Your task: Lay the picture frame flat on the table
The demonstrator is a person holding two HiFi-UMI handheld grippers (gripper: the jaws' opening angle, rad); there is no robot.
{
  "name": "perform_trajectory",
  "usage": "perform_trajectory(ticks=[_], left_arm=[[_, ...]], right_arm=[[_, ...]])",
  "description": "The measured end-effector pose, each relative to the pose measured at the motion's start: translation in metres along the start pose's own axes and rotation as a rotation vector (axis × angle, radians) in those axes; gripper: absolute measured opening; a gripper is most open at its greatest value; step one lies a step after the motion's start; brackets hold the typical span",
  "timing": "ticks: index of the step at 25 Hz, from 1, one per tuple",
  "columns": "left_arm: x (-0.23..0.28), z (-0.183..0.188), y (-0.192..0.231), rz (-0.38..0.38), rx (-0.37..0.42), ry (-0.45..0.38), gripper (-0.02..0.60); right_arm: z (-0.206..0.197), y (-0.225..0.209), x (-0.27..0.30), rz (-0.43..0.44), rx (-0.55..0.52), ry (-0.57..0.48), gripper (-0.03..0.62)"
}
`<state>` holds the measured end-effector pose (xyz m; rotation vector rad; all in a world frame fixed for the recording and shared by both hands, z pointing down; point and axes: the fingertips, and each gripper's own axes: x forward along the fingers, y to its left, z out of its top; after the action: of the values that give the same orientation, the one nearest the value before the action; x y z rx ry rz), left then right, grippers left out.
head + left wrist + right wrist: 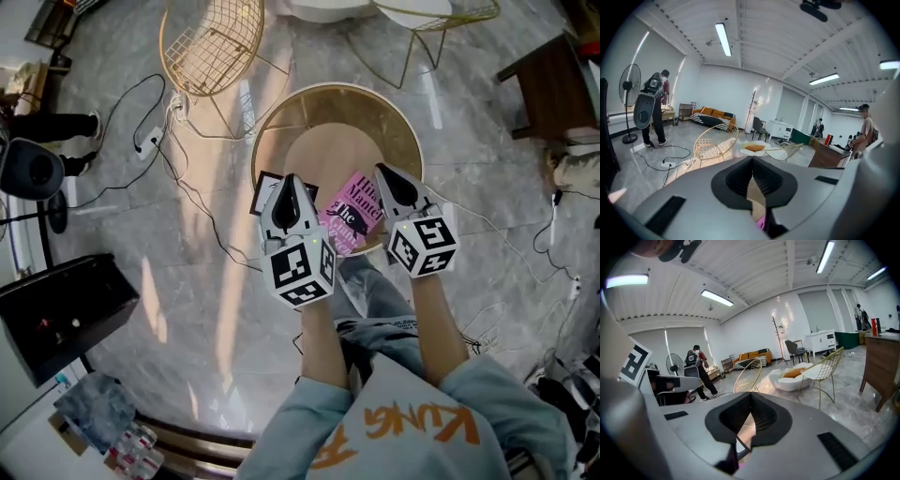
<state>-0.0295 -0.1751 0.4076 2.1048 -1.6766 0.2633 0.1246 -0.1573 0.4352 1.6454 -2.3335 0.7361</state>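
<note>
Most of the picture frame (266, 185) is hidden. From the head view the left gripper (290, 183) hangs right over it, so only a dark border and a strip of white inside it peek out on the near-left part of the round bench (330, 141). What shows is a thin black edge with a pale inner panel, one corner reaching close to the bench's gold rim. With so little showing, I cannot tell whether it lies flat or leans. A pink book (362, 201) rests on the bench just right of the frame, its lower end covered by the gripper's marker cube and part of its cover lettering cut off. The right gripper (382, 171) hovers over the bench's right side, beside the book. In the left gripper view the left gripper (752, 161) has its jaws clenched tip to tip with nothing between them; only a sliver of bench wood and a fleck of pink show through the narrow slot below the tips. In the right gripper view the right gripper (750, 397) is likewise closed at the tips and empty. Through its slot a thin dark edge shows against a lighter surface, too small to name. A gold wire chair (211, 42) stands on the floor beyond the bench.
</note>
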Motion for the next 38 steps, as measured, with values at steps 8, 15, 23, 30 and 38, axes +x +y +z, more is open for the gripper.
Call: perform_trajectory(ticks=[8, 15, 23, 30, 38], left_arm=[[-0.037, 0.099, -0.027, -0.024, 0.074, -0.214, 0.020], [-0.075, 0.173, -0.027, 0.029, 0.159, -0.363, 0.020], [-0.117, 0.201, -0.001, 0.113, 0.194, -0.404, 0.020], [-0.121, 0.198, 0.012, 0.130, 0.196, -0.384, 0.020], [-0.125, 0.194, 0.010, 0.123, 0.187, -0.389, 0.020]], right_arm=[[0.101, 0.010, -0.033, 0.044, -0.122, -0.152, -0.003], [0.184, 0.057, -0.040, 0.164, -0.212, -0.299, -0.003], [0.210, 0.101, -0.054, 0.252, -0.286, -0.358, -0.003], [0.214, 0.111, -0.051, 0.263, -0.284, -0.367, -0.003], [0.203, 0.104, -0.054, 0.246, -0.264, -0.351, -0.003]])
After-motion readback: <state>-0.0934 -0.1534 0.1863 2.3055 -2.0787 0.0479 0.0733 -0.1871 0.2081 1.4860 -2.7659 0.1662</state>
